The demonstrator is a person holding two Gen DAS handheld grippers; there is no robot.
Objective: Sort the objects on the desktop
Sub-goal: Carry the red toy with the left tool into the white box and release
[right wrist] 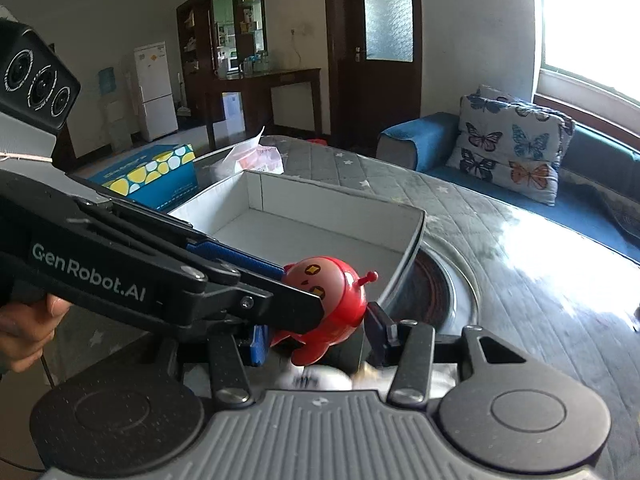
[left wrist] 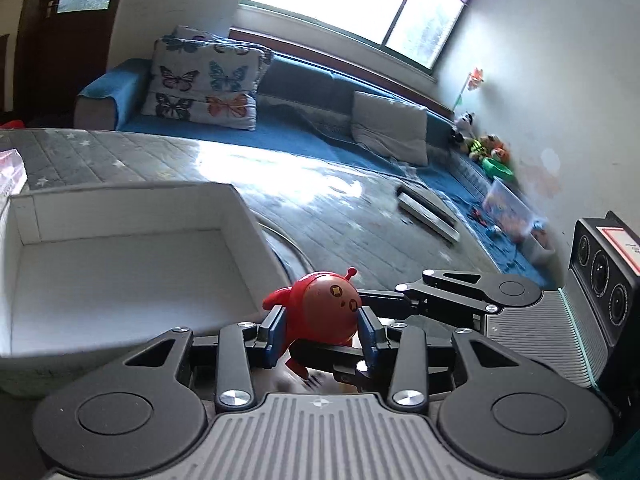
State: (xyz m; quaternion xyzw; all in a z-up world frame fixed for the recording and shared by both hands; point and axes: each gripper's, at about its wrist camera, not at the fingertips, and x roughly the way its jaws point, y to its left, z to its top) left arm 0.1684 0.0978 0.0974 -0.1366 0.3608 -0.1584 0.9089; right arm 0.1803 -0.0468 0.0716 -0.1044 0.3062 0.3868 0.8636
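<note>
A red round toy figure (left wrist: 324, 310) with a tan face and a small antenna sits between the blue pads of my left gripper (left wrist: 325, 334), which is shut on it. The toy (right wrist: 332, 312) also shows in the right wrist view, held by the left gripper (right wrist: 280, 280) that reaches in from the left. My right gripper (right wrist: 316, 344) stands open around the same toy, its pads apart from it; in the left wrist view it (left wrist: 400, 296) comes in from the right behind the toy. An empty white cardboard box (left wrist: 120, 216) lies just beyond, left of the toy.
The table has a grey quilted cover (right wrist: 500, 240) with a round inset (right wrist: 448, 288) beside the box (right wrist: 412, 236). A blue tissue box (right wrist: 156, 176) and a plastic packet (right wrist: 256, 156) lie behind the box. A blue sofa with pillows (left wrist: 208, 80) stands beyond.
</note>
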